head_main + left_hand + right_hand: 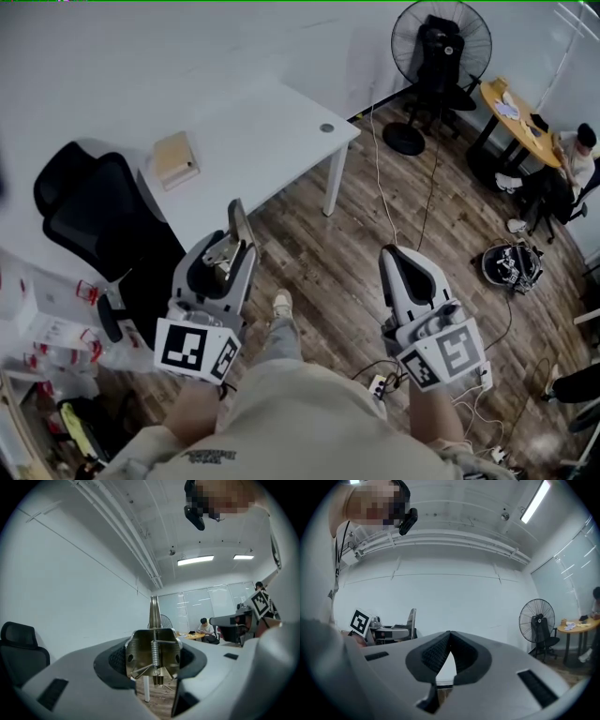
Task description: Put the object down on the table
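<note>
Metal spring clip [238, 225] [153, 645] sits clamped between the jaws of my left gripper [228, 251] [153, 662], its coiled spring facing the camera and its long flat blade sticking out past the jaw tips. I hold it in the air, short of the near edge of the white table [272, 131], with a black office chair [89, 211] just to the left. A small tan box [173, 157] lies by the table's left edge. My right gripper [397, 259] [449, 635] hangs over the wooden floor [375, 225], jaws closed together with nothing between them.
</note>
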Available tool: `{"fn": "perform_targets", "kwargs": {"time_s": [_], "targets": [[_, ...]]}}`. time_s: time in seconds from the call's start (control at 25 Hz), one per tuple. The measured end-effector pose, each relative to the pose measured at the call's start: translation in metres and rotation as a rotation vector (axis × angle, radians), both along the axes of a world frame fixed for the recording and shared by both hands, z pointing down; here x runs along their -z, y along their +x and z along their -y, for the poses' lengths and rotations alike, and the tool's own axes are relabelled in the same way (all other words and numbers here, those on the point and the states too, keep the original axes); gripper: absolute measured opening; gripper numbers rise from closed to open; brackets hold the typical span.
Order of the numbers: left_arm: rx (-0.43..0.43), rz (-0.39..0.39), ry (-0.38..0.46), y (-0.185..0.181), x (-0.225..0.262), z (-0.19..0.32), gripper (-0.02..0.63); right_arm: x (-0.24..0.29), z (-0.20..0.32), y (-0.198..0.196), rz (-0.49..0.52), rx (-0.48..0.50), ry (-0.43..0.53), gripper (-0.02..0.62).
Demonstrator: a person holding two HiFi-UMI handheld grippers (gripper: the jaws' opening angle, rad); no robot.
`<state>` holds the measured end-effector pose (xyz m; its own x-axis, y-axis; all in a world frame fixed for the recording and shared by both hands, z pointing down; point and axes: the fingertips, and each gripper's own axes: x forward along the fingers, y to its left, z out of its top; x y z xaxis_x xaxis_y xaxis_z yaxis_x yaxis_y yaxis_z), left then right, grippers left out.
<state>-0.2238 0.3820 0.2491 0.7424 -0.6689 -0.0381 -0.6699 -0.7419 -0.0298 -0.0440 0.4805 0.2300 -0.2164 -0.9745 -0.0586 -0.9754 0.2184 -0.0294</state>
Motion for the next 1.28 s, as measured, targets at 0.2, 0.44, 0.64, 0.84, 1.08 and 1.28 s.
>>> {"fn": "perform_targets", "kwargs": {"time_s": [0.2,0.44,0.64,0.84,1.08,1.28], "targets": [[-0.001,-0.013,-0.014,0.012,-0.007,0.026,0.213,-0.007,0.025,0.013,-0.013,0.0,-0.014,0.021],[-0.012,-0.003,-0.04,0.03,-0.015,0.074,0.213,-0.013,0.074,0.028,-0.009,-0.003,-0.022,0.021],[-0.026,0.004,-0.064,0.036,-0.018,0.124,0.213,-0.015,0.126,0.03,-0.001,-0.006,-0.031,0.022],[-0.052,0.02,-0.089,0.046,-0.022,0.186,0.213,-0.019,0.188,0.034,0.011,-0.016,-0.059,0.023],[-0.095,0.01,-0.126,0.061,-0.028,0.267,0.213,-0.027,0.266,0.043,0.016,-0.03,-0.096,0.021],[-0.127,-0.025,-0.186,0.069,-0.04,0.327,0.213,-0.039,0.32,0.044,0.02,-0.037,-0.117,0.022]]}}
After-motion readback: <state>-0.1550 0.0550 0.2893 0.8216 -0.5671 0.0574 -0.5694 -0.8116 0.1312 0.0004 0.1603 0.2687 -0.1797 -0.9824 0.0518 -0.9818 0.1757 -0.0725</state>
